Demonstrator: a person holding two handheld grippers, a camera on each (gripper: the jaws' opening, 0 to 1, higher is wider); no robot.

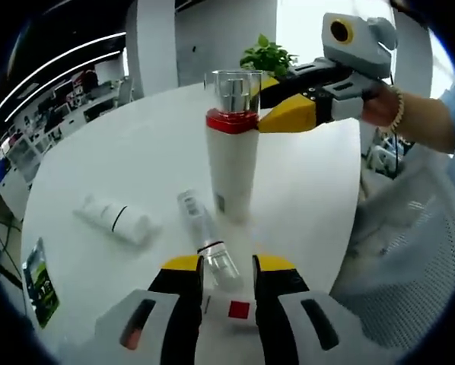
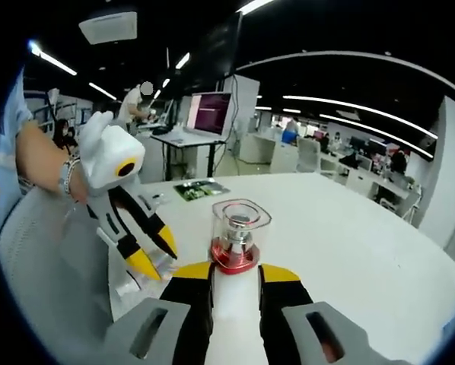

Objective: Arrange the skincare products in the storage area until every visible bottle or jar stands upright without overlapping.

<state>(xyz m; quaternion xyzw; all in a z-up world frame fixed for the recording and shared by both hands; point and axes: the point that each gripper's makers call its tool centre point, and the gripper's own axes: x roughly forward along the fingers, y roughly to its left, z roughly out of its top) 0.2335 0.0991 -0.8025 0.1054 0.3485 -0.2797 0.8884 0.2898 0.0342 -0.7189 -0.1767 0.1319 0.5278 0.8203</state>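
A tall white bottle point(image 1: 231, 163) with a red collar and clear cap stands upright on the round white table point(image 1: 136, 137). My right gripper point(image 1: 256, 105) reaches in from the right and is shut on it just below the collar. In the right gripper view the same white bottle point(image 2: 239, 243) fills the gap between my right gripper's point(image 2: 236, 271) jaws. A slim clear bottle point(image 1: 205, 236) lies on its side, its cap end between the jaws of my left gripper point(image 1: 229, 265), which is open. A white tube point(image 1: 113, 219) lies flat to the left. The left gripper point(image 2: 157, 262) points down at the table.
A green plant point(image 1: 267, 55) stands at the table's far side. A green card point(image 1: 39, 281) lies near the left edge. A person's hand and sleeve point(image 1: 418, 122) hold the right gripper. Desks, a monitor point(image 2: 210, 112) and people sit beyond the table point(image 2: 349, 243).
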